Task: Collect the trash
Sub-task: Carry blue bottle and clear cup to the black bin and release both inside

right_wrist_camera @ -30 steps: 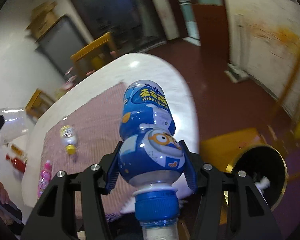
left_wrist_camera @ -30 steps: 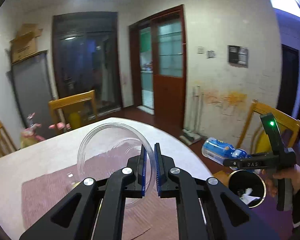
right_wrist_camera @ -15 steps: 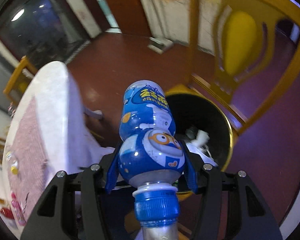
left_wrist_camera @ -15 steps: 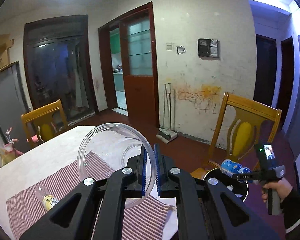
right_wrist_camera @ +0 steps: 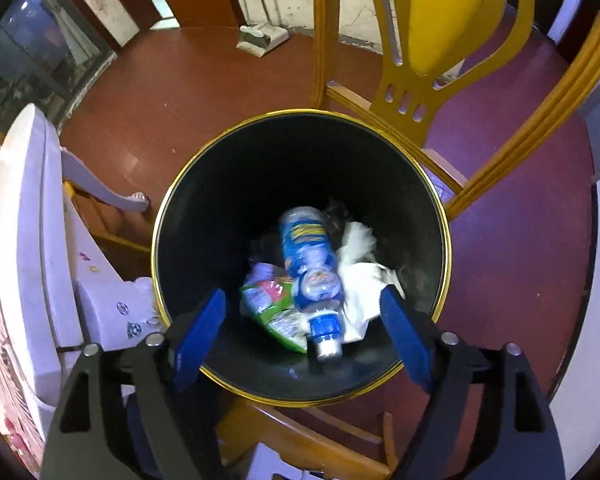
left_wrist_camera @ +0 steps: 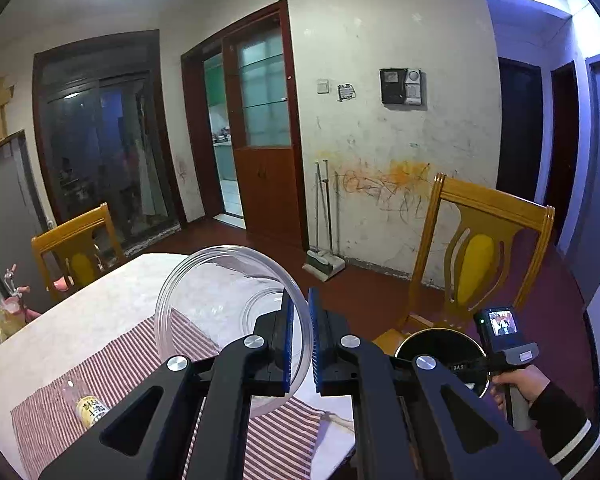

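Dropping done: blue bottle lies in the black bin among wrappers and tissue. Right claw above the bin, jaws just spread wide, empty. Left claw pinched on the clear lid rim. Judged remaining: small bottle on the bench, plus this lid.

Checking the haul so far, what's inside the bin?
In the bin: a blue bottle, a green wrapper and white paper. Whatever lies beneath them is hidden.
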Motion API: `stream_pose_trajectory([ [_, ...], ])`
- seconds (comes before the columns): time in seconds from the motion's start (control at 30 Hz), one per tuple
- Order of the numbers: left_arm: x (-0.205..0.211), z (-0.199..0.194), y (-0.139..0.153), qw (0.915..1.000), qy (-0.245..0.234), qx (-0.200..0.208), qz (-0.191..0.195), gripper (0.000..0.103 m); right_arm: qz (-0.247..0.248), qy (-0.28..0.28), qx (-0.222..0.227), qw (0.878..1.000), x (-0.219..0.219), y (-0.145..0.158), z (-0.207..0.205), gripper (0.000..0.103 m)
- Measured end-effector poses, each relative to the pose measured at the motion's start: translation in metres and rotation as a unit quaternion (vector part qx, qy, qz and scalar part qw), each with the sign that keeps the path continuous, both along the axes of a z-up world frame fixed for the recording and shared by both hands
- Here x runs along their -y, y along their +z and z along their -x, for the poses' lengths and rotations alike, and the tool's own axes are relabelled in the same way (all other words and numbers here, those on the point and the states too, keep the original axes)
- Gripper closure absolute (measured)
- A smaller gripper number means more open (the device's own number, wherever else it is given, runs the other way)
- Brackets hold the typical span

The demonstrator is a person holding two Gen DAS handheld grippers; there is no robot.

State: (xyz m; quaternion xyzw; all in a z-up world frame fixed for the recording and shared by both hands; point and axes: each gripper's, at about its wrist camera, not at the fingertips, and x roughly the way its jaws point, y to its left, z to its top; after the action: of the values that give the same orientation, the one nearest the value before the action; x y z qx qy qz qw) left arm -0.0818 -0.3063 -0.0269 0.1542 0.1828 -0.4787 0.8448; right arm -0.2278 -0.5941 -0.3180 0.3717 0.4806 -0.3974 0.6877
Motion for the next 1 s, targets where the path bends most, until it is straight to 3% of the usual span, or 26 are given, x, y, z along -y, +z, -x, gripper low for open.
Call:
stream_pose_trajectory([
  [0.13, 0.012, 0.004, -0.004, 0.9998, -0.017, -0.003, -0.006, 0.096, 0.018, -0.006, 0.018, 1.0, 0.0, 0.017, 0.007, 0.021],
  [0.3, 0.038, 0.015, -0.014, 0.998, -0.059, -0.003, -0.022, 0.096, 0.099, -0.014, 0.033, 0.994, -0.021, 0.06, 0.017, 0.021],
  [0.47, 0.085, 0.037, -0.039, 0.9919, -0.12, -0.023, -0.035, 0.096, 0.149, -0.02, 0.049, 0.987, -0.036, 0.084, 0.033, 0.018],
  [0.63, 0.151, 0.06, -0.099, 0.9806, -0.179, -0.065, -0.047, 0.096, 0.148, -0.053, 0.068, 0.985, -0.029, 0.086, 0.063, 0.017],
  [0.83, 0.233, 0.09, -0.19, 0.9605, -0.226, -0.095, -0.132, 0.096, 0.14, -0.08, 0.067, 0.985, -0.024, 0.078, 0.084, 0.017],
  [1.0, 0.284, 0.097, -0.255, 0.9477, -0.213, -0.129, -0.199, 0.094, 0.153, -0.102, 0.058, 0.981, -0.023, 0.076, 0.096, 0.017],
])
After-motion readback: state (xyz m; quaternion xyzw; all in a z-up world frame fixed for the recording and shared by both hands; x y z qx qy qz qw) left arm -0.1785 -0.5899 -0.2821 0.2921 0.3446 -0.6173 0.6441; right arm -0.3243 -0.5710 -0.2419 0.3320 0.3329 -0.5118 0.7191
